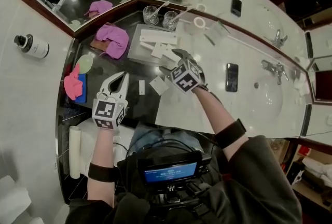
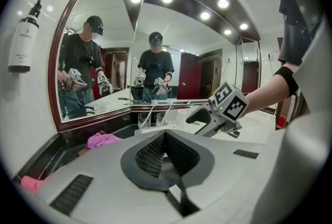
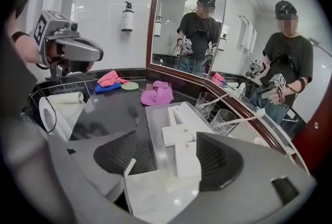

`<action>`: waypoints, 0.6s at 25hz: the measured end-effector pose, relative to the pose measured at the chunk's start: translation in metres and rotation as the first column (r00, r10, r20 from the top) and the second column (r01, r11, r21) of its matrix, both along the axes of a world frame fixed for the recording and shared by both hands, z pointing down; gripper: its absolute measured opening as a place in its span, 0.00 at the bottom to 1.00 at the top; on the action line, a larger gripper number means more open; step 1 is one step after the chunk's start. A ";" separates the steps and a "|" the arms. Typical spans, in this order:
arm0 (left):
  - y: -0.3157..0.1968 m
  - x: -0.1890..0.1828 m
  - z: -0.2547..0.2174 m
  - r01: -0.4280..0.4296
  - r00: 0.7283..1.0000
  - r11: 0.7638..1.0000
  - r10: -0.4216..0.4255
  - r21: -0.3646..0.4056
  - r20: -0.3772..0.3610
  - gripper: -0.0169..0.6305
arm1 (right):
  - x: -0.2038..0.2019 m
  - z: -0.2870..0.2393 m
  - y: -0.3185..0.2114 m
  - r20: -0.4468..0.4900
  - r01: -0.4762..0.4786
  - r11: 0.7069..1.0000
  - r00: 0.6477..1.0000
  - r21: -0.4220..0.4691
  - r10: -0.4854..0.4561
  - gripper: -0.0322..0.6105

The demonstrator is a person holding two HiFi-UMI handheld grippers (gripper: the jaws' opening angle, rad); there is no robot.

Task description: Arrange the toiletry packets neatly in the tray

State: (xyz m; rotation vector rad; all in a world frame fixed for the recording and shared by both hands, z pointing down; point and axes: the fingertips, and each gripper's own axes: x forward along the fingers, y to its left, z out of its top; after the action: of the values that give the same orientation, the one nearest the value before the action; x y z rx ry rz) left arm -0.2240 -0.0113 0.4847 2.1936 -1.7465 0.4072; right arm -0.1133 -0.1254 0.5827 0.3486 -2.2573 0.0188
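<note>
- The left gripper hangs over the black stone counter well short of the tray. Its jaws are pressed together with nothing between them (parked, most likely, to leave the other one room).
- The right gripper tilts down at the near end of the shallow grey rectangular tray. Its jaws stand wide apart and the pads press on nothing.
- In the right gripper view, a flat white square packet lies low in the gap between the jaws. It looks to be just short of the tray's near edge, so it counts as loose and not yet placed.
- The wide spread suits a flat packet that has to be taken across its breadth.
- About 4 white toiletry packets already lie in the tray: long ones along its length and shorter ones set askew across them. The row is not tidy yet.
- 1 narrow white packet lies alone on the dark counter between the 2 grippers.
- A crumpled pink cloth lies left of the tray, and 2 clear drinking glasses stand just behind it. Neither is in the way.
</note>
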 end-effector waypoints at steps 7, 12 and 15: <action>0.001 -0.007 0.013 0.025 0.999 1.000 -0.025 -0.018 -0.021 0.03 | -0.023 0.026 -0.036 -0.091 0.039 0.999 0.995 0.006 -0.039 0.67; 0.007 -0.015 0.024 0.043 0.999 0.998 -0.044 -0.041 -0.026 0.03 | -0.035 0.051 -0.045 -0.159 0.089 0.996 0.983 -0.005 -0.089 0.68; 0.010 -0.021 0.029 0.060 0.998 0.997 -0.062 -0.053 -0.029 0.03 | -0.039 0.066 -0.045 -0.204 0.129 0.992 0.970 -0.018 -0.130 0.68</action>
State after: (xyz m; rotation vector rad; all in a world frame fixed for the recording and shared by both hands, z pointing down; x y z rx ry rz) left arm -0.2451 -0.0012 0.5139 2.0938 -1.7619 0.3986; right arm -0.1524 -0.1702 0.6488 0.1910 -2.0707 -0.0768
